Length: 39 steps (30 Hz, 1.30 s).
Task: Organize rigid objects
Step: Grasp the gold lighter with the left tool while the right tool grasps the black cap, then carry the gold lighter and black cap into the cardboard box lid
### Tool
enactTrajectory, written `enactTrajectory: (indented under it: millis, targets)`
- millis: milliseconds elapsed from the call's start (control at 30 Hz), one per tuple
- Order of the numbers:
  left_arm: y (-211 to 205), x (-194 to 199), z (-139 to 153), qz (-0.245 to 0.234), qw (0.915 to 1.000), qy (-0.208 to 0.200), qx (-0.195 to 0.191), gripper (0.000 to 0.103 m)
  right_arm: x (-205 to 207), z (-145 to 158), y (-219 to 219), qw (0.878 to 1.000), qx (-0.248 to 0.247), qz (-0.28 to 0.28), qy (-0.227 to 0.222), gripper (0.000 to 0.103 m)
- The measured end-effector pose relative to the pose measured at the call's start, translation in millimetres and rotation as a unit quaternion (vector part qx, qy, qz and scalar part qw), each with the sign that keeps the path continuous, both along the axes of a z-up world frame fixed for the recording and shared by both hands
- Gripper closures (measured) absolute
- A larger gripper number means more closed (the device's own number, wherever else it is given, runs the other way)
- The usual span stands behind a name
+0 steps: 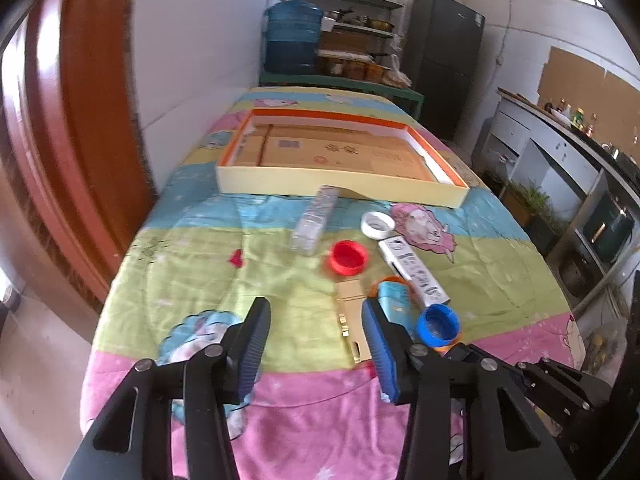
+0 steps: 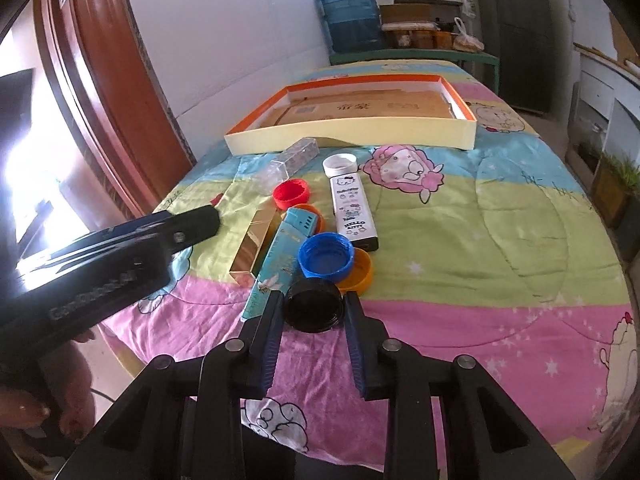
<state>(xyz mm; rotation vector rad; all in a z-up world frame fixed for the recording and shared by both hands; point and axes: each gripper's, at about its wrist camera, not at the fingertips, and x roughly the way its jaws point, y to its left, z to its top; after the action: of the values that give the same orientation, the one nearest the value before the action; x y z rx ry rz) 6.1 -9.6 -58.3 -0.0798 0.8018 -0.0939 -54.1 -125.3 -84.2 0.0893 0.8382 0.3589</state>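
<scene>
Two ribbed-pad jaws clamping round black cap [image 2: 315, 307], glossy gold bar [image 2: 253, 246]

White box [image 2: 353, 210]: you can read "HELLO KITTY" near its lower end, with cartoon cat faces printed above; it lies near the middle of the bedspread, just right of the teal box.
Left gripper body [image 2: 96, 280]: you see raised lettering along its side that starts "Gen" and ends ".AI"; the letters between are too blurred to make out.
Cardboard sheet [image 2: 372, 110] in the tray at the far edge: it carries two large Chinese characters and smaller stamps, none of them sharp enough for you to read.
Teal box [image 2: 280, 256]: small marks only, unreadable.
</scene>
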Motion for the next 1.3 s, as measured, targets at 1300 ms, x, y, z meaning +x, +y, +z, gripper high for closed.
enactTrajectory:
  millis: [1300]
  targets:
    - [-10,3,-9,0.000,0.9998,0.019,0.004,0.085,1,20,-19,0.999,0.009,-0.015,-0.032,0.072]
